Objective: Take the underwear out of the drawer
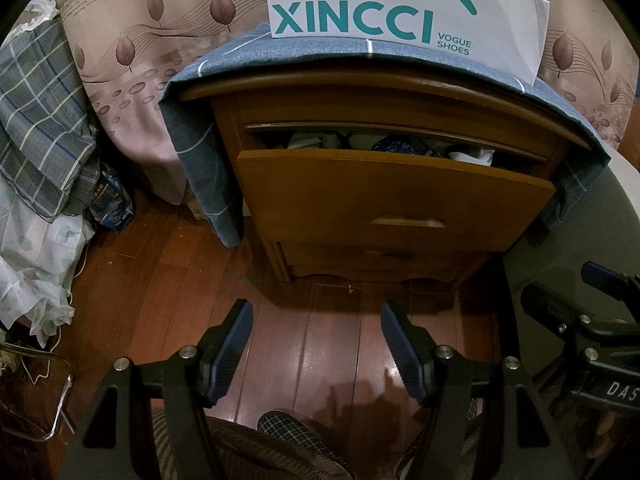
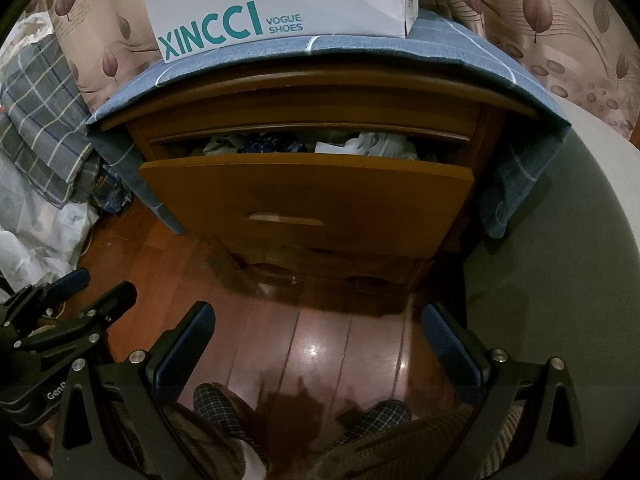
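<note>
Wood: I see a glossy honey-brown drawer (image 1: 394, 196) with curved front, pulled partly out of its nightstand (image 1: 400, 96).
Fabric: crumpled underwear (image 2: 372, 144) lies inside, white and dark-patterned.
Left gripper (image 1: 316, 348): ribbed blue pads spread, empty, over plank floor (image 1: 320, 344).
Right gripper (image 2: 318, 352): spread, empty.

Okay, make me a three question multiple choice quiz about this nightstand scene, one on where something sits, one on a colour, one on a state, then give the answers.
1. Where is the shoe box?
A. on the floor
B. on top of the nightstand
C. inside the drawer

2. What colour is the lettering on the box?
A. teal
B. red
C. black

3. How is the top drawer?
A. fully shut
B. removed
C. partly pulled out

Answers:
1 B, it rests on the blue cloth covering the top.
2 A, the XINCCI print is teal on white.
3 C, clothes show in the gap behind its front.
</note>
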Available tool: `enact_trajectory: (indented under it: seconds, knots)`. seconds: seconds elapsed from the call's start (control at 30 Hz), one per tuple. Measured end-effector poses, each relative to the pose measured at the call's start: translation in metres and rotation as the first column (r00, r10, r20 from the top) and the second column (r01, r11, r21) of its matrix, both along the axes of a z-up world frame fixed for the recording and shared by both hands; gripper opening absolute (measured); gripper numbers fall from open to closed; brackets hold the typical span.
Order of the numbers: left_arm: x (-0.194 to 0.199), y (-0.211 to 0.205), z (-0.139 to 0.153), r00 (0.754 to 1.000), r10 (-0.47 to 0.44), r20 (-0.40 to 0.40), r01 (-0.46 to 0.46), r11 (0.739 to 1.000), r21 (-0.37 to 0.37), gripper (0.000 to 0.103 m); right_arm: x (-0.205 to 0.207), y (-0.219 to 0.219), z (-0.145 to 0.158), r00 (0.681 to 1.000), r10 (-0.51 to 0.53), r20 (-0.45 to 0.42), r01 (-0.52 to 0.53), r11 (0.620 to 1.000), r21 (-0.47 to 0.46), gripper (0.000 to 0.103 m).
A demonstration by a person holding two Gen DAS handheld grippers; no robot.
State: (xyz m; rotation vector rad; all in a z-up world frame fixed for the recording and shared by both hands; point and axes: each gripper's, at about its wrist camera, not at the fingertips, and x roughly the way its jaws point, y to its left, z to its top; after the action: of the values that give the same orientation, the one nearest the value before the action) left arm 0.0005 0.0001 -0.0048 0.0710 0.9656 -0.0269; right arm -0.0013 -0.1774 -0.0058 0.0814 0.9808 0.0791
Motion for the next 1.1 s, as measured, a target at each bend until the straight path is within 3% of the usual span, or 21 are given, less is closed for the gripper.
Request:
enact_trajectory:
  seconds: [0.83,1.0,1.1]
  knots:
    - [0.003,0.005,-0.003,0.999,0.02,-0.027,-0.021,1.0,-0.008,0.068,-0.001,-0.007,0.009,1.0,-0.014,0.02,0.013,0.999,0.039,0.102]
    - [0.011,0.01,-0.002,0.998,0.04,-0.048,-0.042,0.998,-0.041,0.068,0.001,-0.016,0.016,1.0,-0.025,0.017,0.023,0.996,0.087,0.102]
    - [0.022,0.014,-0.002,0.995,0.054,-0.081,-0.061,0.995,-0.085,0.068,0.006,-0.026,0.022,1.0,-0.023,0.016,0.022,0.998,0.055,0.102]
